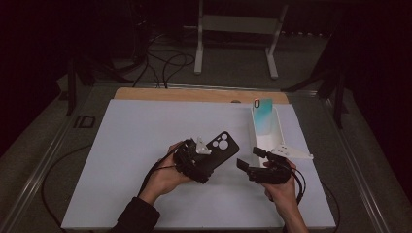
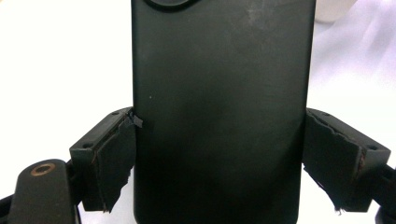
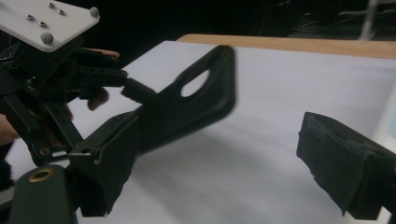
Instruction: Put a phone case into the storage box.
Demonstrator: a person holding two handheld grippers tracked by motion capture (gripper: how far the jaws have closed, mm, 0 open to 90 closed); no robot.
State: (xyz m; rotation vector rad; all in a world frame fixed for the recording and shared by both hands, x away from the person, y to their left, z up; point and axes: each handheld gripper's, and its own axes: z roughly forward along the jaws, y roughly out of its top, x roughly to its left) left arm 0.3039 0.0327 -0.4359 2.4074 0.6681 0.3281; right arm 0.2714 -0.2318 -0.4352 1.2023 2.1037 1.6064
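A black phone case point(image 1: 222, 144) with a round camera cut-out is lifted above the white mat, tilted up to the right. My left gripper point(image 1: 204, 163) is shut on its lower part; in the left gripper view both pads press the case point(image 2: 219, 84) at its two long edges. My right gripper point(image 1: 251, 159) hovers just right of the case, its jaws wide apart and pointing left toward it. The right gripper view looks between its open jaws point(image 3: 229, 168), which hold nothing, at the case point(image 3: 187, 107) and the left gripper point(image 3: 135, 93) farther off.
A white tray point(image 1: 278, 133) stands at the mat's right side with a teal phone point(image 1: 262, 116) leaning upright at its far end. The white mat point(image 1: 136, 145) lies on a wooden board point(image 1: 194, 94). Cables trail from both grippers.
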